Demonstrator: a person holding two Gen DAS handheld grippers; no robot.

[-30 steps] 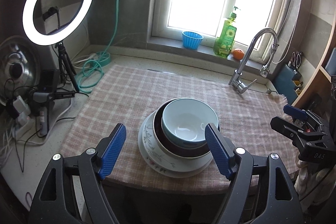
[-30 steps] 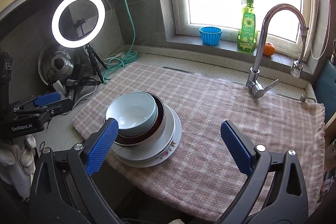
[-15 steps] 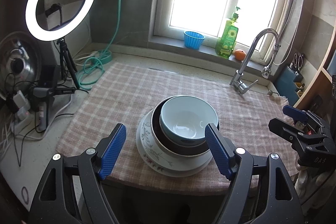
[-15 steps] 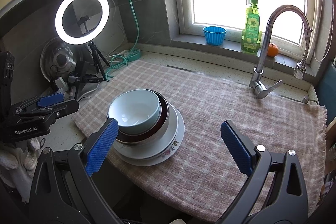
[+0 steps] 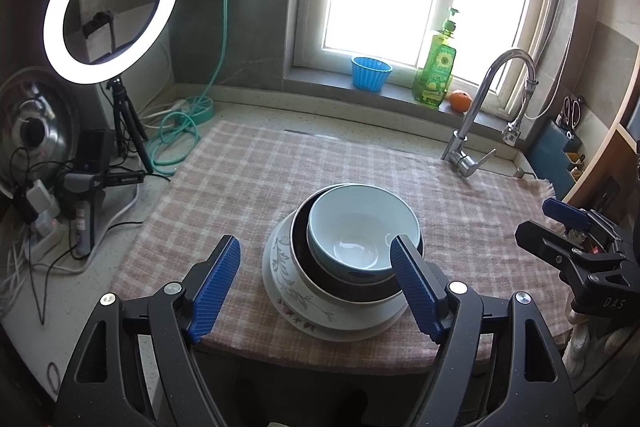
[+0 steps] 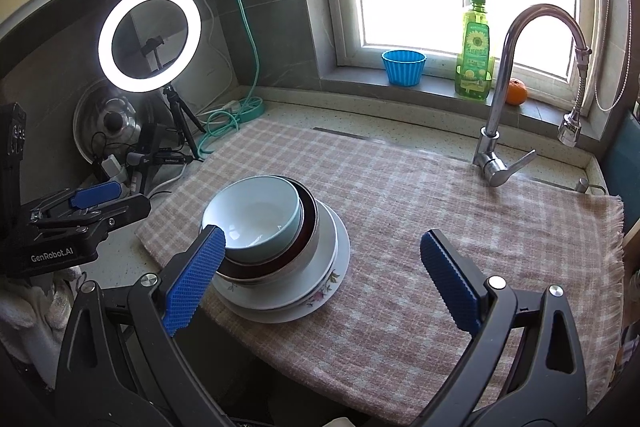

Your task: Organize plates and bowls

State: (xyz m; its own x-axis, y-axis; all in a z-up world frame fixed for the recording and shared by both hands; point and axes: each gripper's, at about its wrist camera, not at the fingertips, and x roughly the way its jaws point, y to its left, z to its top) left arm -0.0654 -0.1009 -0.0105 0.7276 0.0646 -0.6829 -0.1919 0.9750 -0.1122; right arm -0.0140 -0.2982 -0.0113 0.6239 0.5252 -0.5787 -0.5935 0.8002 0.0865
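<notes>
A pale blue bowl [image 5: 362, 227] sits nested in a dark maroon bowl [image 5: 320, 277], which rests on a white floral plate [image 5: 288, 279]; the stack stands near the front edge of a checked cloth [image 5: 248, 179]. The stack also shows in the right wrist view: blue bowl [image 6: 256, 215], maroon bowl [image 6: 308, 223], plate [image 6: 328, 267]. My left gripper [image 5: 316, 283] is open and empty, held in front of and above the stack. My right gripper [image 6: 324, 279] is open and empty, to the right of the stack.
A tap [image 5: 480, 115] stands at the back right. A ring light on a tripod [image 5: 110, 7], cables and a pot lid [image 5: 28, 127] crowd the left. A blue cup [image 5: 370, 73], soap bottle [image 5: 438, 67] and orange [image 5: 459, 100] sit on the windowsill.
Both grippers have drifted back and up a little, so the stack looks slightly farther. The dishes have not moved and both grippers stay open.
</notes>
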